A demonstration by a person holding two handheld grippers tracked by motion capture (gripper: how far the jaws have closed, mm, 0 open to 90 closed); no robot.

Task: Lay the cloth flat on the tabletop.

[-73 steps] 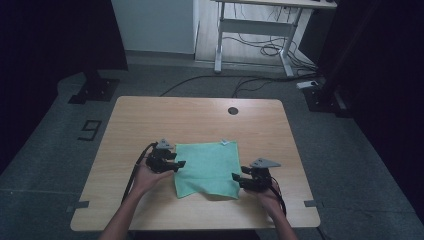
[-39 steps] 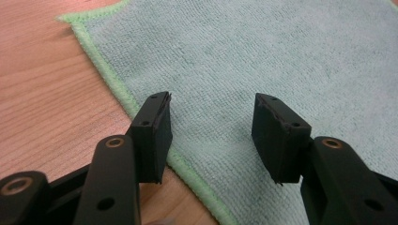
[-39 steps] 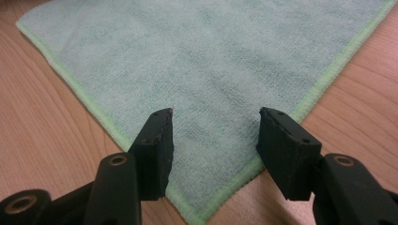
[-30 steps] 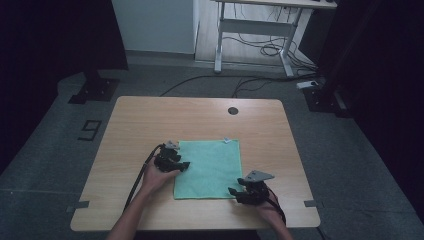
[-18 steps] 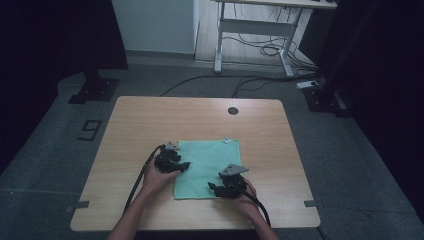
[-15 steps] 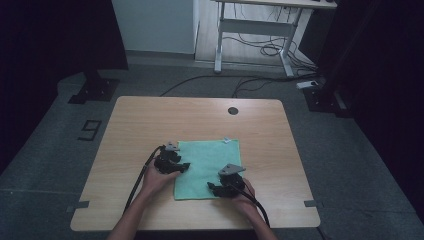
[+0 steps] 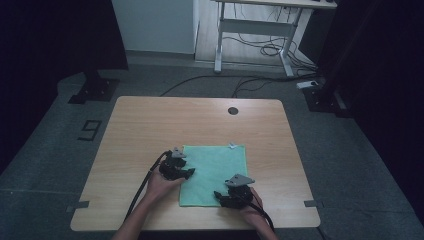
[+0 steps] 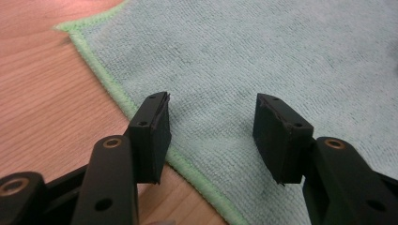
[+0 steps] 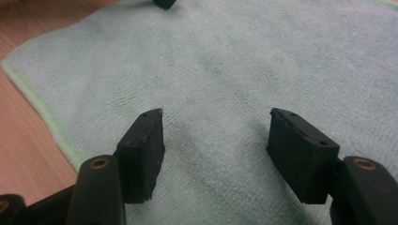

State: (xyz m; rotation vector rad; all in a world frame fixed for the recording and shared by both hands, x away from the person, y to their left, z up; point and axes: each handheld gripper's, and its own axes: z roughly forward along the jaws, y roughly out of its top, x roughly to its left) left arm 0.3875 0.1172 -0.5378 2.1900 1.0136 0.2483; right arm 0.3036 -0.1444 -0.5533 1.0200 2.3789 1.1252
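We see the green cloth (image 7: 214,172) lying flat on the near half of the table (image 7: 150,125), its slightly longer side running away from us, with a small white tag (image 7: 232,145) at its far edge, too small to read. Our left gripper (image 7: 188,173) sits at the cloth's left edge, jaws spread and empty. Our right gripper (image 7: 218,194) is over its near right corner, its jaws just opening, nothing pinched between them.

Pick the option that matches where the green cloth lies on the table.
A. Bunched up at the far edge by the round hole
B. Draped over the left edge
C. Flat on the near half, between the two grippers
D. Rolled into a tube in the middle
C: in the high view the cloth lies spread flat, with the left gripper at its left edge and the right gripper at its near right corner.
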